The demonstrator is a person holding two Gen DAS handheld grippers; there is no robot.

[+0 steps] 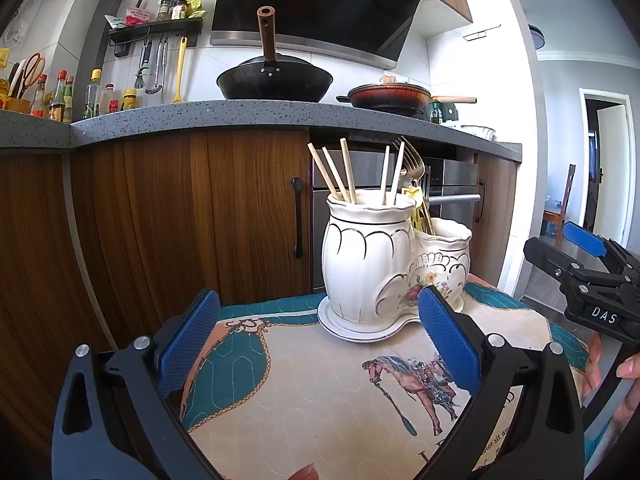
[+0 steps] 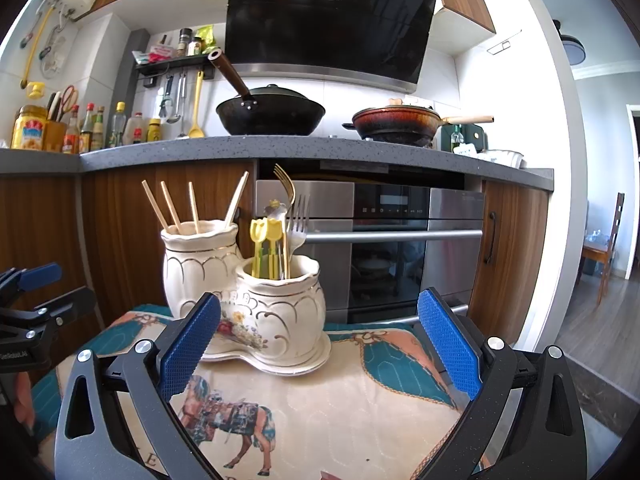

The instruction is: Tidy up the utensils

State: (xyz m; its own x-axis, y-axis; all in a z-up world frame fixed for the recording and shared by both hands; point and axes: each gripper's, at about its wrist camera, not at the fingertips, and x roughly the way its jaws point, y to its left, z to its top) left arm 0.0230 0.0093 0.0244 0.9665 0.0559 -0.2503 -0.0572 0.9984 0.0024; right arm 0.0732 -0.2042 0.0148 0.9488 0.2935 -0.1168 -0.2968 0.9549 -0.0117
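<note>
A white ceramic double utensil holder (image 1: pixel 372 256) (image 2: pixel 276 308) with gold trim stands on its saucer at the back of a quilted horse-print mat (image 1: pixel 304 404) (image 2: pixel 360 408). Its taller pot holds several wooden chopsticks (image 1: pixel 340 172) (image 2: pixel 172 208). The shorter pot holds forks (image 1: pixel 412 160) (image 2: pixel 298 220) and yellow tulip-topped picks (image 2: pixel 266 240). My left gripper (image 1: pixel 318 340) is open just in front of the holder, nothing between its blue pads. My right gripper (image 2: pixel 318 346) is open too and empty, with the shorter pot ahead on its left. Each gripper shows at the other view's edge: the right gripper (image 1: pixel 548 240), the left gripper (image 2: pixel 68 284).
Behind the mat are wooden cabinet doors (image 1: pixel 160 220) and a built-in oven (image 2: pixel 400 248) under a grey counter (image 2: pixel 280 152). A black wok (image 1: pixel 276 80) and a red pan (image 2: pixel 396 120) sit on the counter, with bottles (image 2: pixel 92 128) at left. Fingers of a hand (image 1: pixel 592 364) hold the right gripper.
</note>
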